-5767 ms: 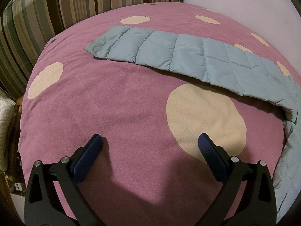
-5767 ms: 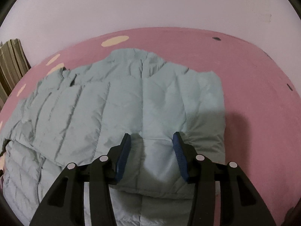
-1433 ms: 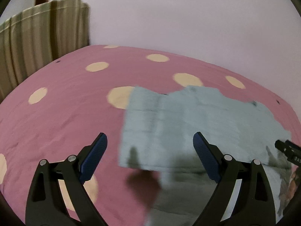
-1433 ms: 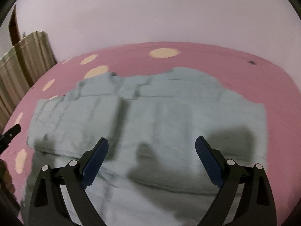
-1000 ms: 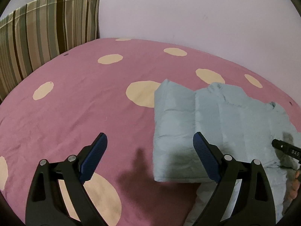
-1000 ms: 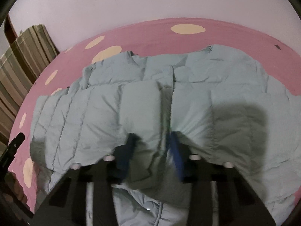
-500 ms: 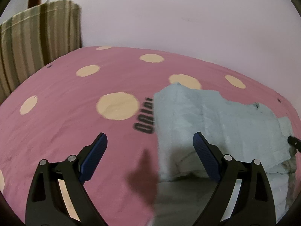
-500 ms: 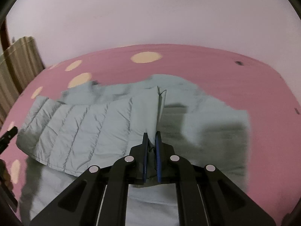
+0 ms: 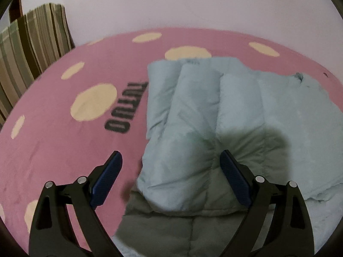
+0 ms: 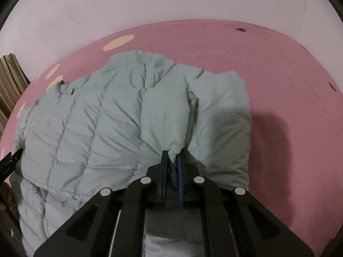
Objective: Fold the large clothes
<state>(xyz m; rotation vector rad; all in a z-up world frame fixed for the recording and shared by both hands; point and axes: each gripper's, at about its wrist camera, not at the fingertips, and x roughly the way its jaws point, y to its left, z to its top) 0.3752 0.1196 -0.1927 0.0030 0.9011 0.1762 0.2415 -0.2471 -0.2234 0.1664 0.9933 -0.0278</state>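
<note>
Right tongs (image 10: 171, 162): clenched on a fold of the pale blue quilted jacket (image 10: 120, 120). Both blue pads press a pinched ridge of fabric between them; the tongs point steeply down at the bed (image 10: 289, 68). From the pinch, a padded panel rises and drapes toward the far edge of the bed.

Left tongs (image 9: 170, 180): released, jaws spread wide, nothing pressed. Also angled down. The near left corner of the jacket's folded upper layer (image 9: 214, 111) lies between the two pads; whether either pad touches it cannot be told. Left pad sits over bare pink spread, right pad over the jacket.

Jacket: lies on the pink bedspread with cream dots (image 9: 64, 111), an upper layer doubled over a lower one that runs toward the near edge of the bed. Dark lettering (image 9: 126, 109) on the spread shows just beside the jacket's left edge.

Far left: striped cushion (image 9: 32, 49) at the bed's edge. Plain pale wall (image 9: 193, 4) along the far edge.
</note>
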